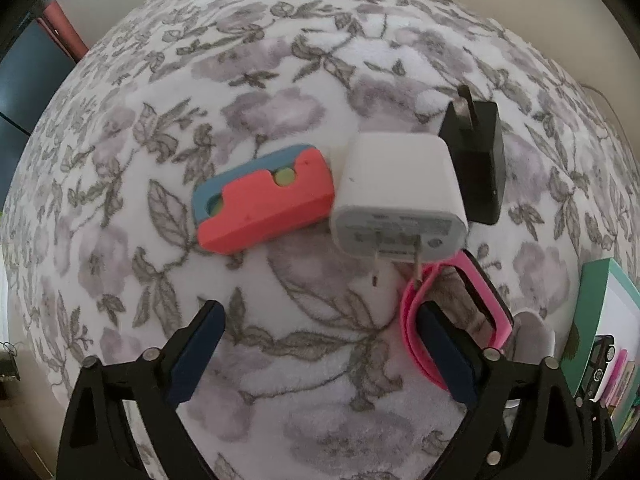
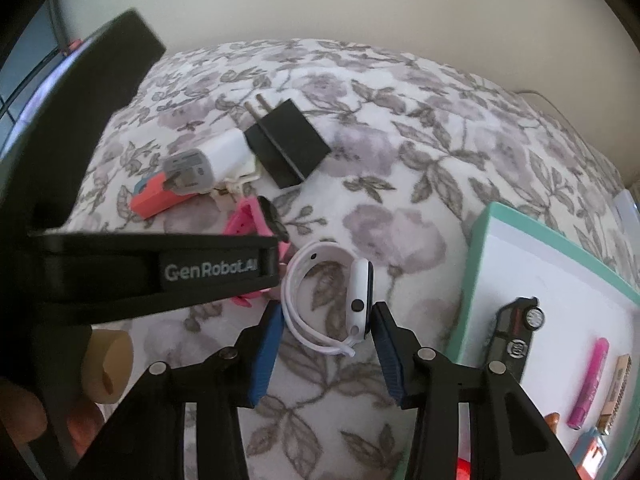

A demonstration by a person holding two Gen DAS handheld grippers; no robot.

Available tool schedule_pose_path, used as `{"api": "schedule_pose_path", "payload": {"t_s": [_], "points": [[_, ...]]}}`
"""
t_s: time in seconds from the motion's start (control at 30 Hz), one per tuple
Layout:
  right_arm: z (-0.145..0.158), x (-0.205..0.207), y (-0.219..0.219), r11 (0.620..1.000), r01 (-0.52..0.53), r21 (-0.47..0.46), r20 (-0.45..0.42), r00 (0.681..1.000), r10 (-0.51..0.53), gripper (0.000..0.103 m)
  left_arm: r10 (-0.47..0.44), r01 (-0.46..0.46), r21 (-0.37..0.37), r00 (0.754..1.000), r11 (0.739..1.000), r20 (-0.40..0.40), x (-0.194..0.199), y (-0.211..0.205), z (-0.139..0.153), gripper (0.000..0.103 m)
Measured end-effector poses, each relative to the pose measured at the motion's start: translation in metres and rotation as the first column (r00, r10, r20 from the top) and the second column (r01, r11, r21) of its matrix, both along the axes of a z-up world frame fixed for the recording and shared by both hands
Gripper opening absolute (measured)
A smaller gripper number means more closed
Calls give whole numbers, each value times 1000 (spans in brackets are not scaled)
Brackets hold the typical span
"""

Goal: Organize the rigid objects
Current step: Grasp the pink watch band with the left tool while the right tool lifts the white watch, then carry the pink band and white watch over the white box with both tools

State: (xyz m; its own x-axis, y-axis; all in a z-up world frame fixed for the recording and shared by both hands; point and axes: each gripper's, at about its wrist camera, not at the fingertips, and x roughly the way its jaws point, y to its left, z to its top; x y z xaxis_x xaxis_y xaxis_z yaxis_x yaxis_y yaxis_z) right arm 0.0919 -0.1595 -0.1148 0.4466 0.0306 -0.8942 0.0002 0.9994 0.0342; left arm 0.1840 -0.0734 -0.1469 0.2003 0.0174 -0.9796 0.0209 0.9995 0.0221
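Floral blanket (image 2: 400, 92) covers the whole work surface; a bed or a table underneath, cannot tell which.

Teal-rimmed box (image 2: 476, 248) sits at the right, holding a toy car (image 2: 516, 332), a pink marker (image 2: 592, 384) and other small pieces. Judged to be the collection tray, kept near for short carries.

Still loose on the blanket: black charger (image 2: 286, 148), white charger (image 1: 400, 196), red-and-blue block (image 1: 264, 200), pink watch (image 1: 456, 312), white watch (image 2: 332, 300).

Right hand-held gripper (image 2: 324, 332) pitches steeply down, jaws partly spread and straddling the white watch; pad contact unclear. Likely the next pick.

Left hand-held gripper (image 1: 320, 344) pitches almost straight down, jaws wide and empty, right finger (image 1: 444, 352) overlapping the pink watch's band.
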Motion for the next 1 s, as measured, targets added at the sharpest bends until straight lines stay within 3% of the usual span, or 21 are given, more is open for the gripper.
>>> {"api": "schedule_pose_path", "payload": {"t_s": [0.3,0.5,0.57,0.6,1.0], "points": [[18,-7,-20,998,64,8,34,997,-64,48,-40,40,-31,999,999,18,-7,-13,5,66],[35,-13,-24,997,70,-9,81,994,-70,48,-89,91,-37,995,995,44,-12,-32,10,33],[39,-15,-25,997,71,-18,90,994,-69,48,-99,101,-54,994,993,47,-14,-36,11,15],[40,-16,-26,997,73,-18,94,993,-71,48,-98,101,-65,994,993,46,-15,-38,11,12],[55,-24,-50,990,137,28,123,983,-140,48,-78,86,-204,996,975,46,-23,-28,19,7]]}}
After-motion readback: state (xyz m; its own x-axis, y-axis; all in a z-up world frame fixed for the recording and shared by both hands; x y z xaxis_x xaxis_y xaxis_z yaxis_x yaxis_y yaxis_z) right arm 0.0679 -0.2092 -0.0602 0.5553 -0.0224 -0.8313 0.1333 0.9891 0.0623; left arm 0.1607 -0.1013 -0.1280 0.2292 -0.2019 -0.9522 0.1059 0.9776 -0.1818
